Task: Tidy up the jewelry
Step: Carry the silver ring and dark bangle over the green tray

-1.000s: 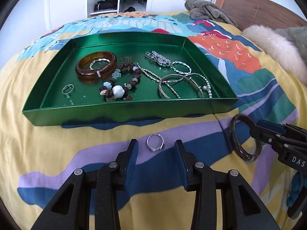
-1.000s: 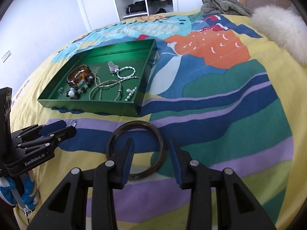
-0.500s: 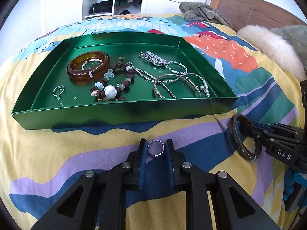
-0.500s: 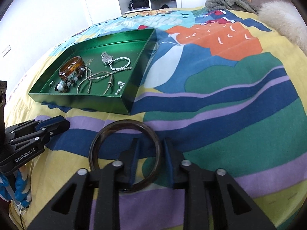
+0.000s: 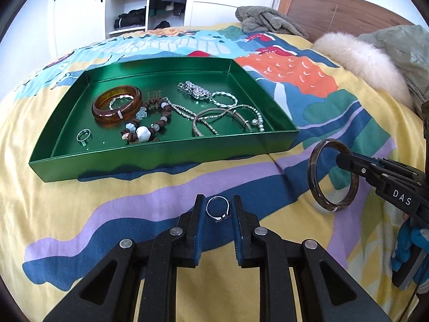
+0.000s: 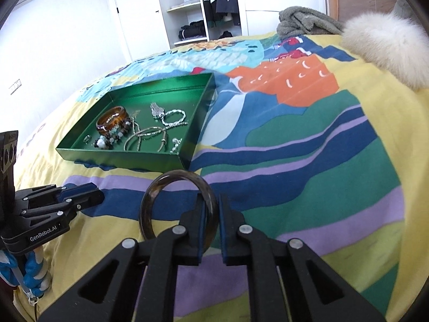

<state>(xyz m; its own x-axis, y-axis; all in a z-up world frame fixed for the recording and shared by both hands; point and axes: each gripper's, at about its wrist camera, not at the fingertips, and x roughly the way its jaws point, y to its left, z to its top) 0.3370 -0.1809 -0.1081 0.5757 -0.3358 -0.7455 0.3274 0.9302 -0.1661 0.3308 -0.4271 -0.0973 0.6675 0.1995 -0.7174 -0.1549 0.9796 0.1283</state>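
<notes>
A green tray [image 5: 166, 158] on the bed holds an amber bangle [image 5: 116, 106], a bead bracelet [image 5: 147, 126], a small ring [image 5: 83, 135] and several silver chains and bangles [image 5: 222, 118]. My left gripper [image 5: 217, 209] is shut on a silver ring [image 5: 217, 209], lifted a little off the bedspread in front of the tray. My right gripper [image 6: 211, 214] is shut on a dark brown bangle [image 6: 152, 201] and holds it upright above the bed, right of the tray's near corner; the bangle also shows in the left wrist view [image 5: 312, 177]. The tray also shows in the right wrist view [image 6: 120, 158].
The tray lies on a colourful bedspread [image 5: 308, 80]. A fur-trimmed coat [image 5: 362, 61] and a grey blanket [image 5: 268, 22] lie near the wooden headboard [image 5: 335, 10]. An open wardrobe [image 5: 139, 8] stands behind the bed.
My left gripper closed on the silver ring and lifted it. My right gripper closed on the dark bangle and raised it upright off the bed.
</notes>
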